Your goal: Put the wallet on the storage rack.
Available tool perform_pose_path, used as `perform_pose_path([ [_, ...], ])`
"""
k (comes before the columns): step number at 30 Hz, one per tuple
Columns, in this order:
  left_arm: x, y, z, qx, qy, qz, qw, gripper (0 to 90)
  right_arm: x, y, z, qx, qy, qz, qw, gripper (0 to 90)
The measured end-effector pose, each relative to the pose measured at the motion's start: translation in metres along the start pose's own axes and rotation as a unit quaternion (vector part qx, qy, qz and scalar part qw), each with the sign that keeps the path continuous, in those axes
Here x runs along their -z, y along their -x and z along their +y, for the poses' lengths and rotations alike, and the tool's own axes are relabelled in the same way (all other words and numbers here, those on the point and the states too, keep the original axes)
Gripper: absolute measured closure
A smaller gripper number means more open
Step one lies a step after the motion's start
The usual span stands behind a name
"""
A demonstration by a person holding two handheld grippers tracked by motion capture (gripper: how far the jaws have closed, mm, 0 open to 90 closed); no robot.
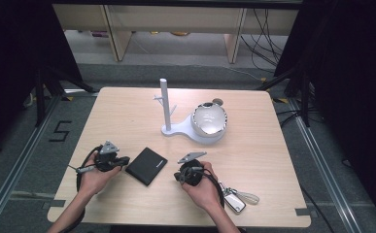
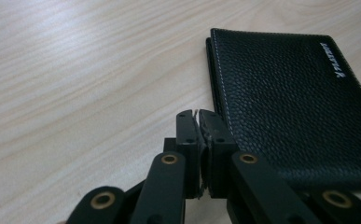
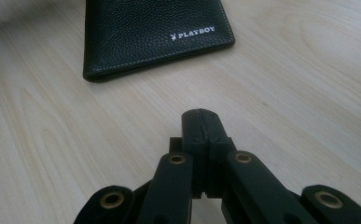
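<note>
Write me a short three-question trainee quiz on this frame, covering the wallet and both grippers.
1. True or false: the black grained-leather wallet lies flat on the light wooden table between the left gripper and the right gripper.
2. How do the jaws of the two grippers stand? A. both shut on nothing B. both wide open C. left one clamped on the wallet
3. What lies near the table's front edge, beside the person's right hand?

Key
1. True.
2. A: in each gripper view the jaws meet with nothing between them, clear of the wallet.
3. A silver car key with its ring.
</note>
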State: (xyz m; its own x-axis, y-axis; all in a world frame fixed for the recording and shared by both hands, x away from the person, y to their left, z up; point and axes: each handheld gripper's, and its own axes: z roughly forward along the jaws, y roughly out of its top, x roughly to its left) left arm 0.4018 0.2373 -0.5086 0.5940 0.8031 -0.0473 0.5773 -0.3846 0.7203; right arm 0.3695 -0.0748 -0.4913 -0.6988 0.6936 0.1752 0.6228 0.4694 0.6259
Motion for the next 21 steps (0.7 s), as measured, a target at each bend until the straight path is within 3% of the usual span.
perform_pose_path([
  [2,0.002,-0.001,-0.001,-0.002,-0.005,-0.002,1.0000,85.3,-0.004,-0.004,0.003,-0.008,-0.012,0.000,0.9999,90.0],
  [3,0.003,-0.001,-0.001,0.001,-0.002,-0.001,1.0000,85.6,-0.006,-0.004,0.005,0.003,-0.006,0.003,1.0000,90.0],
  [5,0.005,-0.003,-0.002,-0.002,-0.008,-0.003,1.0000,86.3,-0.008,-0.010,0.008,0.001,-0.011,0.007,0.9999,90.0],
  [7,0.009,-0.002,-0.003,0.004,0.001,-0.003,1.0000,86.2,-0.011,-0.013,0.011,0.024,-0.004,0.013,0.9996,88.7],
  [8,0.012,-0.001,-0.003,0.006,0.009,-0.003,0.9999,85.8,-0.011,-0.016,0.012,0.022,-0.004,0.011,0.9997,87.2],
  [9,0.015,0.001,-0.004,0.005,0.016,-0.012,0.9998,85.0,-0.011,-0.018,0.013,0.028,-0.006,0.008,0.9996,85.8],
  [10,0.019,0.003,-0.005,0.003,0.022,-0.022,0.9995,83.2,-0.014,-0.017,0.012,0.048,0.006,0.012,0.9987,84.6],
  [12,0.024,0.007,-0.008,-0.012,0.029,-0.038,0.9988,77.0,-0.012,-0.020,0.013,0.033,-0.003,0.010,0.9994,83.1],
  [14,0.028,0.008,-0.011,-0.022,0.023,-0.036,0.9988,69.0,-0.013,-0.021,0.012,0.022,-0.011,0.008,0.9997,81.5],
  [15,0.029,0.009,-0.012,-0.015,0.022,-0.041,0.9988,64.0,-0.014,-0.018,0.012,0.041,-0.008,0.012,0.9991,81.4],
  [16,0.031,0.009,-0.013,-0.017,0.015,-0.042,0.9989,58.1,-0.014,-0.019,0.012,0.035,-0.008,0.011,0.9993,81.1],
  [17,0.031,0.011,-0.014,-0.018,0.012,-0.051,0.9984,52.0,-0.016,-0.017,0.011,0.049,-0.002,0.006,0.9988,80.9],
  [21,0.034,0.018,-0.014,-0.011,0.006,-0.064,0.9979,34.7,-0.015,-0.019,0.009,0.042,-0.005,0.008,0.9991,80.0],
])
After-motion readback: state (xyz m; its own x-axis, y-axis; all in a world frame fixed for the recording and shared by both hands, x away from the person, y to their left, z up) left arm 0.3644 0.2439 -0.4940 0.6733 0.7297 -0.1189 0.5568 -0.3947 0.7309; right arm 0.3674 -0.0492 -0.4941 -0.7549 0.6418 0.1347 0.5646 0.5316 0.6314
